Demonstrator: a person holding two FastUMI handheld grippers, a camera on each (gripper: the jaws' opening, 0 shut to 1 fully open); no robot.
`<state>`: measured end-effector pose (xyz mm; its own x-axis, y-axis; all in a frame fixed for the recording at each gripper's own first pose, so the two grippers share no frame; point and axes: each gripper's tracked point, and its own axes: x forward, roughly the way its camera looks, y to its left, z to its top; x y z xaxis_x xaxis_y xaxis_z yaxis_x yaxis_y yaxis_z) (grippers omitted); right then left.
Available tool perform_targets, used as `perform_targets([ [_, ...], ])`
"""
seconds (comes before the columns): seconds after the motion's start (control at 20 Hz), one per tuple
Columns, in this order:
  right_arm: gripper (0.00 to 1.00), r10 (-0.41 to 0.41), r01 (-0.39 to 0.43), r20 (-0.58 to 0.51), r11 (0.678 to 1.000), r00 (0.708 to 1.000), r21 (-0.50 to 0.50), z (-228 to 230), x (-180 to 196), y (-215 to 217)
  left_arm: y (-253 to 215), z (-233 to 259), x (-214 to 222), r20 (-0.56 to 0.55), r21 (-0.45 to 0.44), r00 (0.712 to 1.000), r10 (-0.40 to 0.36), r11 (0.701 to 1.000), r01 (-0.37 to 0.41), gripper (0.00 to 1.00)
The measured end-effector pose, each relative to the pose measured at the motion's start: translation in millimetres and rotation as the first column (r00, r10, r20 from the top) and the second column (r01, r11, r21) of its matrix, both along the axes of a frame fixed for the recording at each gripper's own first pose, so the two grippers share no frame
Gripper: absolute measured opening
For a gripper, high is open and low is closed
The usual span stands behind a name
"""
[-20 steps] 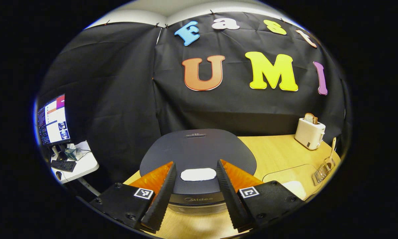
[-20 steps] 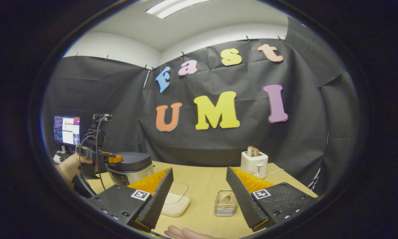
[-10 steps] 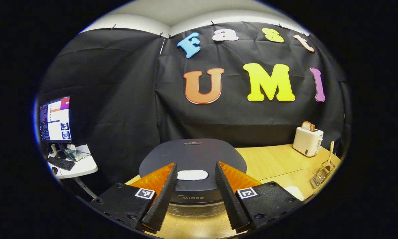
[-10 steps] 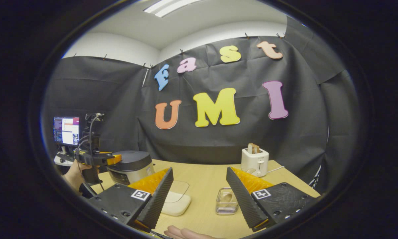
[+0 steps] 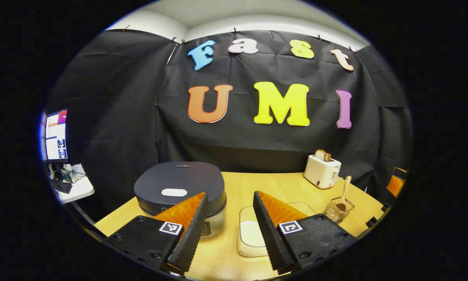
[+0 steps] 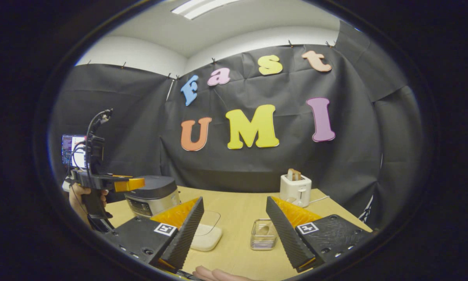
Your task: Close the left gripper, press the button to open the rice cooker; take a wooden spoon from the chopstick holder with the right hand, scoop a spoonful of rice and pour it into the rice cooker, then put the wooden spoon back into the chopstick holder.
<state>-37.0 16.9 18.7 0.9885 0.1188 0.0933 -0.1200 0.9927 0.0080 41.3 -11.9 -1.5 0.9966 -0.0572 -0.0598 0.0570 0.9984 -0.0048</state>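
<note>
The dark rice cooker (image 5: 179, 183) stands at the table's left with its lid down and a white button (image 5: 174, 192) on top. My left gripper (image 5: 228, 230) is open, back from the cooker and to its right. A shallow white dish of rice (image 5: 251, 234) lies between its fingers, farther off. The wooden spoon (image 5: 345, 189) stands in the clear chopstick holder (image 5: 337, 210) at the right. My right gripper (image 6: 235, 230) is open over the table, with the holder (image 6: 263, 234) and the dish (image 6: 206, 238) ahead. A hand holds the left gripper (image 6: 138, 182) beside the cooker (image 6: 152, 195).
A white toaster (image 5: 321, 171) with bread stands at the back right of the wooden table (image 5: 284, 187). A monitor (image 5: 56, 134) and keyboard sit on a side desk at far left. Fingers of a hand (image 6: 218, 273) show at the bottom of the right gripper view.
My left gripper has drawn back from over the cooker's button and swung right, still open. The lid stays down. The right gripper has barely moved.
</note>
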Motion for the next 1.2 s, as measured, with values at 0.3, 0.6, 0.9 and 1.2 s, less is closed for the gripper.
perform_targets([
  [0.3,0.91,-0.058,0.058,0.03,0.998,0.998,0.002,2.0,-5.4,-16.7,-43.1,5.9,-32.7,0.038,-0.034,0.999,-0.022,0.999,0.024,0.75],
  [0.6,0.96,-0.06,0.059,-0.024,0.998,0.998,-0.026,-16.9,5.0,-14.6,-75.2,-12.2,-46.0,0.054,0.047,0.997,-0.057,0.997,0.054,0.75],
  [0.9,0.96,-0.066,0.064,-0.022,0.997,0.998,-0.052,-20.0,6.5,-10.8,-88.1,-12.7,-47.9,0.071,0.038,0.996,-0.055,0.998,0.052,0.79],
  [1.2,0.93,-0.065,0.066,0.011,0.995,0.998,-0.079,-15.1,4.6,-11.4,-81.6,-1.1,-53.0,0.125,0.012,0.992,-0.013,1.0,0.012,0.95],
])
